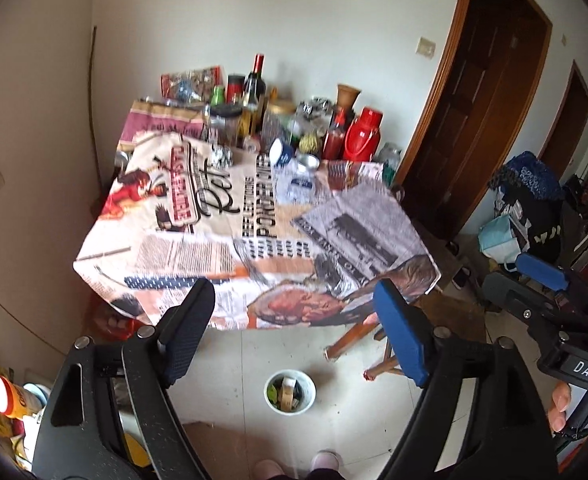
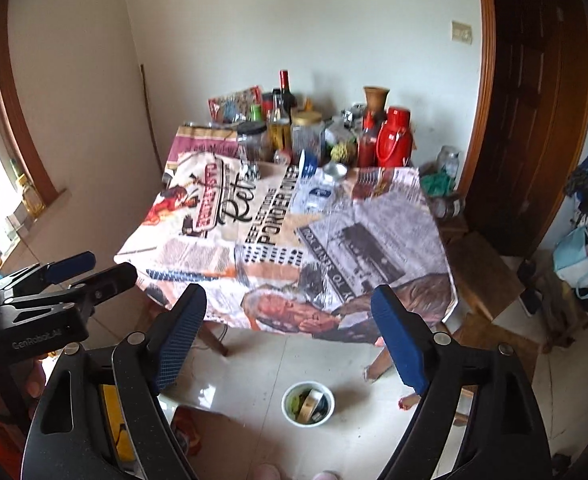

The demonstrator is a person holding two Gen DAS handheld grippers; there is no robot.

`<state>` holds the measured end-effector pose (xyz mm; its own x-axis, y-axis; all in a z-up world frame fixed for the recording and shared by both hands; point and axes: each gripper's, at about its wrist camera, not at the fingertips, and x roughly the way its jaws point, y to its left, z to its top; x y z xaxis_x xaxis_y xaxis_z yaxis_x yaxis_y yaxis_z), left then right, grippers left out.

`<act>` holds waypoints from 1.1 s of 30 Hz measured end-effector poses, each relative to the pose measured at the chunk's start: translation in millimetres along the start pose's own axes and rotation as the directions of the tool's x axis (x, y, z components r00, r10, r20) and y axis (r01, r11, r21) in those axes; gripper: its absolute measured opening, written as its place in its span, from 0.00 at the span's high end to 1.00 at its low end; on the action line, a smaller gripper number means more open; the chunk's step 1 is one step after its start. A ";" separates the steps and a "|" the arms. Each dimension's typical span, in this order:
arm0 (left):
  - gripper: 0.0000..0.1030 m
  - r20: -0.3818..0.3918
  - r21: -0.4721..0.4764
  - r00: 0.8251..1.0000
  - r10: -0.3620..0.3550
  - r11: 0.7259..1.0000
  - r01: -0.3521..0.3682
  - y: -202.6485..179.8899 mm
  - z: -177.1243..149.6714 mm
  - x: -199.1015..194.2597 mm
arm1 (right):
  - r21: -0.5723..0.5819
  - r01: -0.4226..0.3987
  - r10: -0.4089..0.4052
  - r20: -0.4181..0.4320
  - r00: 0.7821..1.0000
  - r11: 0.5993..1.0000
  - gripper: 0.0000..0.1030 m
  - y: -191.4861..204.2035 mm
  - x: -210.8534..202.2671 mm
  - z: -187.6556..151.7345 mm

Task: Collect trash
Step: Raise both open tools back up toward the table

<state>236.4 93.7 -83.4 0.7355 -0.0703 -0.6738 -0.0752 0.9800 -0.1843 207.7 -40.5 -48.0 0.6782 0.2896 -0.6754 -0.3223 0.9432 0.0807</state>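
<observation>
Both claws wide, nothing held: left claw, right claw. Bin on floor below, part full. Table ahead; crumpled plastic bottle looks like trash. Approach it level, pinch its middle, avoid the jars behind.

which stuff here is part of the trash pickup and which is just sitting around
Job:
- white bin on the floor, scraps inside
- crumpled plastic bottle on the table
- left gripper and right gripper, jaws open, nothing held

Just lying about:
- red flask
- wine bottle
- glass jars
- tablecloth
</observation>
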 end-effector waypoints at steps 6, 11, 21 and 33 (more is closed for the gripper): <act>0.11 0.081 0.047 0.997 0.005 0.999 -0.009 0.4 13.0 -26.2 | 0.015 0.018 -0.019 0.072 0.997 1.000 0.20 3.8 -17.7 8.2; 0.10 0.114 0.035 0.993 -0.004 0.999 0.000 2.2 28.5 -29.3 | 0.022 0.023 -0.025 0.103 0.994 0.999 0.20 -1.7 -18.7 18.8; 0.10 0.146 0.031 0.988 0.049 0.998 -0.054 -14.8 74.4 18.7 | 0.042 0.007 -0.014 0.153 0.988 0.999 0.12 -53.6 17.9 61.9; 0.10 0.162 -0.051 0.981 0.106 0.994 -0.099 -55.3 151.2 98.8 | -0.047 -0.022 0.029 0.151 0.988 0.999 0.12 -121.0 70.6 136.2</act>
<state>415.1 60.7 -31.6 0.8230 0.0649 -0.5643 -0.1816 0.9714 -0.1531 384.5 -112.0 -5.7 0.7604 0.3382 -0.5545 -0.3678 0.9279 0.0615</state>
